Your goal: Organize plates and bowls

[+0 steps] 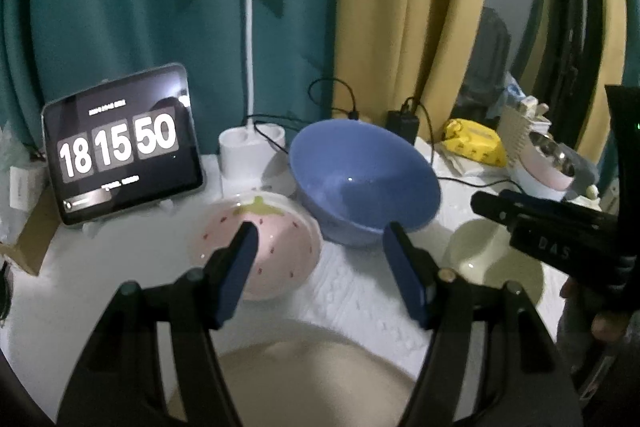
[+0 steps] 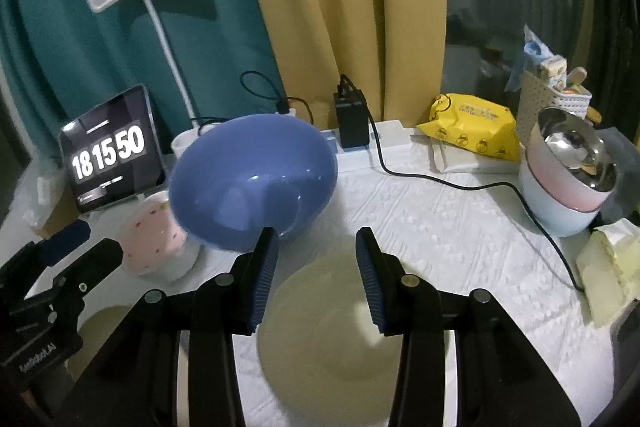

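Observation:
A large blue bowl (image 1: 360, 179) stands mid-table, with a pink strawberry-patterned bowl (image 1: 280, 251) to its left and a pale cream bowl (image 1: 488, 263) to its right. A beige plate (image 1: 312, 379) lies near the front edge. My left gripper (image 1: 322, 231) hovers open above the gap between the pink and blue bowls, holding nothing. In the right wrist view, my right gripper (image 2: 317, 235) is open over the cream bowl (image 2: 320, 327), pads clear of it. The blue bowl (image 2: 252, 183) and pink bowl (image 2: 156, 239) sit ahead to its left, and the left gripper (image 2: 64, 247) shows at the left edge.
A tablet clock (image 1: 120, 151) and white desk lamp (image 1: 252, 147) stand at the back left. A black charger (image 2: 352, 123) and cable (image 2: 480, 187) cross the white cloth. Stacked bowls with a steel one on top (image 2: 568, 183), a yellow packet (image 2: 472, 131) and tissues (image 2: 612, 263) are on the right.

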Tool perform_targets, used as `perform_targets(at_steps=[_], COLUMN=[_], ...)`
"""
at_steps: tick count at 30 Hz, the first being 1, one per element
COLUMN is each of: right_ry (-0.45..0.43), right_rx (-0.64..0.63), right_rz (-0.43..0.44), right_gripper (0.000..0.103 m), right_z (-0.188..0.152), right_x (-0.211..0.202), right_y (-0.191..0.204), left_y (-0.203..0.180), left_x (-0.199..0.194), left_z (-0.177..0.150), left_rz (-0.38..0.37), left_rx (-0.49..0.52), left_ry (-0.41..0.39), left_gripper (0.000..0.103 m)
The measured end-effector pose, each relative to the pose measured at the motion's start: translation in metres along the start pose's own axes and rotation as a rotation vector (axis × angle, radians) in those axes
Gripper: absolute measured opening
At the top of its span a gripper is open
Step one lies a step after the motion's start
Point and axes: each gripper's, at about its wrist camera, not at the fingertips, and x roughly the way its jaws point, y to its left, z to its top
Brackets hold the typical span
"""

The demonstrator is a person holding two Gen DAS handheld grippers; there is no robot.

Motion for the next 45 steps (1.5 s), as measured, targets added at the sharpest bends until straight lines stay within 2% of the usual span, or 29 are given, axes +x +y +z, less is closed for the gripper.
perform_targets(at_steps=[8,13,18,22,26,27,29,30,35,45], right_ry=[0.047,0.108,0.204,0.307,0.347,0.352,0.347,0.343,0.298,0.2], right_rx=[0.018,0.036,0.037,0.062,0.104,0.103,0.096,0.082,0.055,0.008], right_rz=[-0.007,-0.003,-0.001,0.043,0.064,0.067,0.081,0.08,0.046,0.023], right_gripper=[0.042,0.042,0.043,0.043,0.043,0.042,0.025,0.021,0.021,0.02], right_z=[0.018,0.023,0.025,0.027,0.031,0.032,0.033,0.033,0.038,0.051], right_x=[0.043,0.06,0.078,0.095,0.105,0.106,0.106,0.105,0.099,0.073], right_y=[-0.01,-0.012,-0.011,-0.009,-0.009,-0.009,-0.006,-0.003,0.002,0.01], left_y=[0.006,0.007,0.002,-0.005,-0.007,-0.008,-0.009,-0.009,-0.006,-0.007], left_x=[0.042,0.057,0.072,0.08,0.084,0.084,0.087,0.087,0.089,0.07], left_z=[0.01,0.014,0.017,0.02,0.023,0.024,0.024,0.024,0.023,0.025], left_rz=[0.001,0.007,0.016,0.033,0.044,0.04,0.03,0.022,0.022,0.027], left_rx=[-0.073,-0.073,-0.042,0.0,0.01,0.009,0.015,0.017,0.002,0.006], left_ry=[0.02,0.047,0.107,0.126,0.124,0.121,0.131,0.135,0.148,0.105], left_gripper=[0.066,0.066,0.066,0.066,0.065,0.062,0.048,0.044,0.033,0.032])
